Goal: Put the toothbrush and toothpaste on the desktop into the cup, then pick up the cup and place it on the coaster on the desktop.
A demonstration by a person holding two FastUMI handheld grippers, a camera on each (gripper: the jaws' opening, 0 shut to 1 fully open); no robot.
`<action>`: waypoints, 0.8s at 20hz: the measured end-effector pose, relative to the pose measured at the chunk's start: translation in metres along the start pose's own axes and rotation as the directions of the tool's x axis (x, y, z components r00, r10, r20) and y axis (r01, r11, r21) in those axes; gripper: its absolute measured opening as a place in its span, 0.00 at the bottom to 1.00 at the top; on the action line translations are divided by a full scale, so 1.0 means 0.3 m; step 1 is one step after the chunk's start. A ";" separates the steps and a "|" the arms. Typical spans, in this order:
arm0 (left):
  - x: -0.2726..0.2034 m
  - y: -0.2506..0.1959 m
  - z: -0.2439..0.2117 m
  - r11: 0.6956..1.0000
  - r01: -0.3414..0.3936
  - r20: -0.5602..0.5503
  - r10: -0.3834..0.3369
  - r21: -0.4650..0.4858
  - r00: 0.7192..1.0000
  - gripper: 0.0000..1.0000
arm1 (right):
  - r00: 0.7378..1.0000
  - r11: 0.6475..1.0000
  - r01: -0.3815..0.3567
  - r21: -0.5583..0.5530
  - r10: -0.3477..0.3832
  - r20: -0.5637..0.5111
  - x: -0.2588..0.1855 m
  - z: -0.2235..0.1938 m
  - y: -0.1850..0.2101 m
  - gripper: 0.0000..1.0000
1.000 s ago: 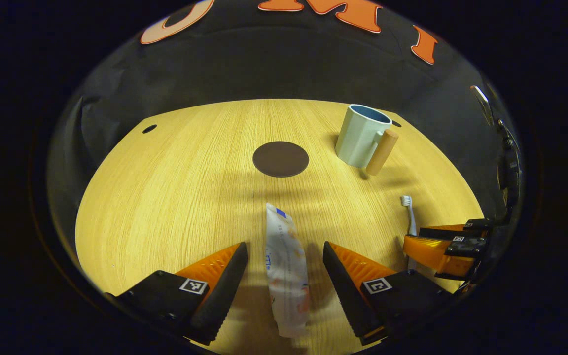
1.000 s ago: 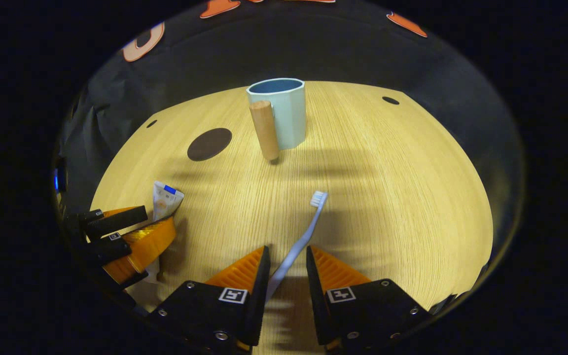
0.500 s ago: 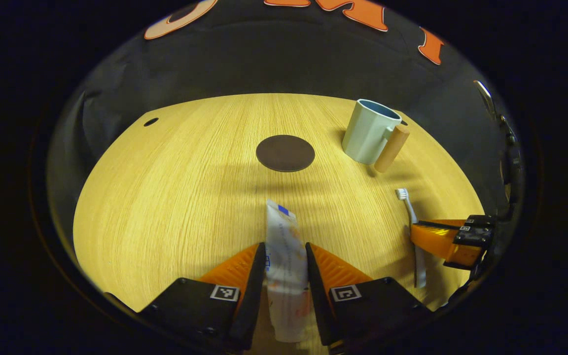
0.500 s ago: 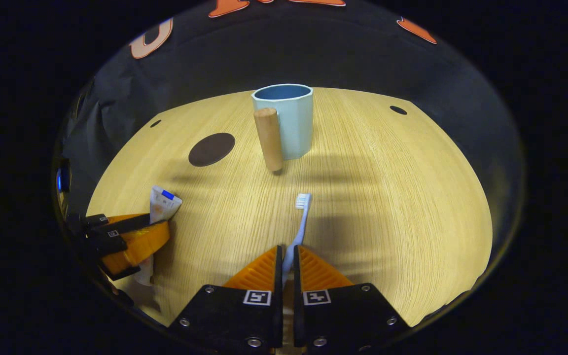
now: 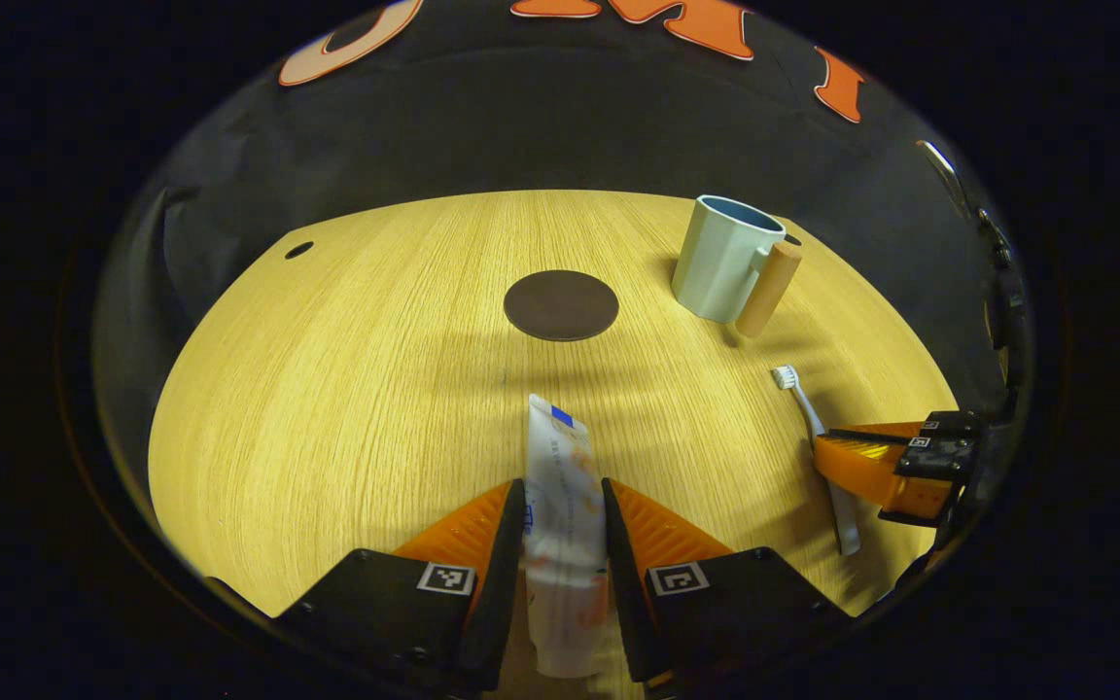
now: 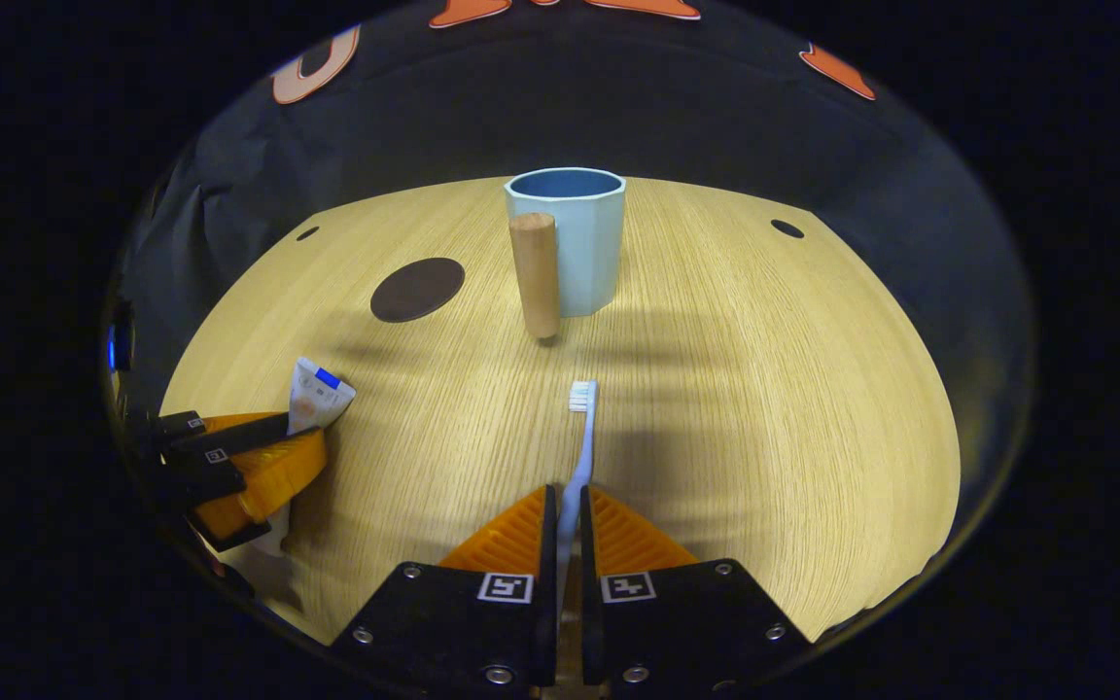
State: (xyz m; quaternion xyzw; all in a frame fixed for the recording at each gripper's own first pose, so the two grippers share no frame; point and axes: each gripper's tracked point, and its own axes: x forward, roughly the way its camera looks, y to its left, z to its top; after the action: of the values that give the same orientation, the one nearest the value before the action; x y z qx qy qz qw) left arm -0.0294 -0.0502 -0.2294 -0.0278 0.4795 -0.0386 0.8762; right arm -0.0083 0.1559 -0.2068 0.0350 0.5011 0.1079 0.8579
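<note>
Step in hand: both items gripped, not yet in cup.
Left gripper (image 5: 560, 530) clamped on toothpaste (image 5: 560, 486); right gripper (image 6: 568, 530) clamped on toothbrush (image 6: 579, 437). Next, likely: lift, carry over upright cup (image 6: 575, 243) beside coaster (image 6: 417, 289), release inside.

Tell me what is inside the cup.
Nothing shows in the cup: just its blue inner wall under the rim. Its bottom is hidden by the near wall.

The right claw (image 6: 568, 506) pinches a white plastic toothbrush (image 6: 579, 442). Far ahead on the wooden surface (image 6: 764, 389) stands a pale blue cup (image 6: 575, 243); a dark round coaster (image 6: 417, 289) lies to its left.
</note>
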 end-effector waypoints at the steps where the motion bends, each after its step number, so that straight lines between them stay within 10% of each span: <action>1: -0.008 0.001 -0.002 1.000 -0.002 0.002 0.002 0.003 1.000 0.51 | 1.000 1.000 0.003 -0.017 -0.003 0.004 -0.004 0.002 -0.003 0.12; 9: -0.013 0.139 0.017 0.999 -0.002 0.023 0.003 -0.051 1.000 0.18 | 0.994 0.998 -0.065 0.018 0.063 0.091 -0.028 0.070 0.028 0.03; 16: -0.117 0.099 0.075 0.997 0.037 0.109 -0.029 -0.068 0.994 0.17 | 0.961 0.994 -0.106 0.020 0.098 0.260 -0.140 0.237 0.002 0.03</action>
State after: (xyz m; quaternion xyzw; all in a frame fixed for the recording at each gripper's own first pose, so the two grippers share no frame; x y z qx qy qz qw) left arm -0.0281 -0.0170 -0.1903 -0.0686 0.4322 -0.0347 0.8985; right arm 0.0333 0.1506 -0.1358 0.0889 0.3840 0.1381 0.9086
